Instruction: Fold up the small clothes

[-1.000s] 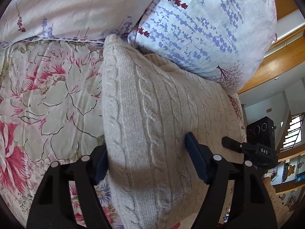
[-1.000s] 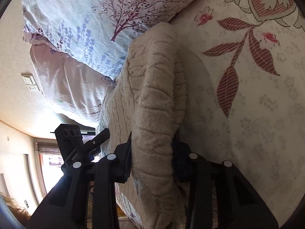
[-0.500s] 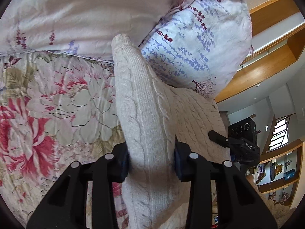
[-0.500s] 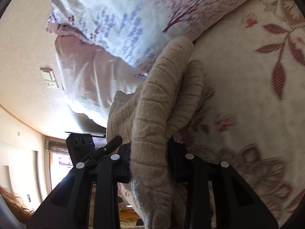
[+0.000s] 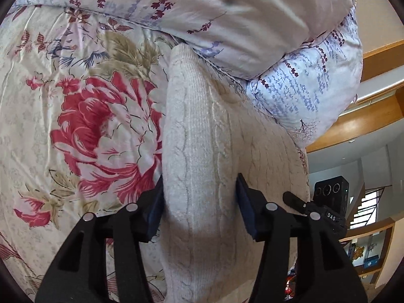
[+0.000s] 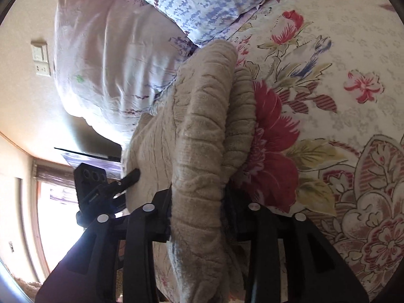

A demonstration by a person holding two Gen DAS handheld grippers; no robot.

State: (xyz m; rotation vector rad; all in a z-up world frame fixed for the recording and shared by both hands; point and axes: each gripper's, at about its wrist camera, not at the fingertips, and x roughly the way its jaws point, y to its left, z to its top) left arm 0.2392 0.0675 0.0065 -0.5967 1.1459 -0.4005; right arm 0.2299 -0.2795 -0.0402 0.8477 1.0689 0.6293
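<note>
A cream cable-knit sweater (image 5: 202, 126) lies on the floral quilt (image 5: 88, 126), bunched into a raised ridge whose far end reaches the pillows. My left gripper (image 5: 199, 189) has a thick fold of it between its blue pads. Both pads still touch the knit while the jaws are opening. In the right wrist view the sweater (image 6: 202, 116) looks beige, doubled over in ribbed folds. My right gripper (image 6: 198, 197) clamps that fold, its jaws also opening slightly. Each view shows the other gripper's black camera block beside the sweater.
Two pillows lean at the head of the bed: a pale floral one (image 5: 227, 12) and a blue-sprigged one (image 5: 315, 80). The quilt (image 6: 328, 101) spreads wide beside the sweater. A wall socket (image 6: 40, 60), a window and wooden shelving lie beyond the bed.
The left jaws went from wide around the flat sweater to pinching a fold, then widened. Both grippers slid along the bed with the sweater; a big red flower has come into view.
</note>
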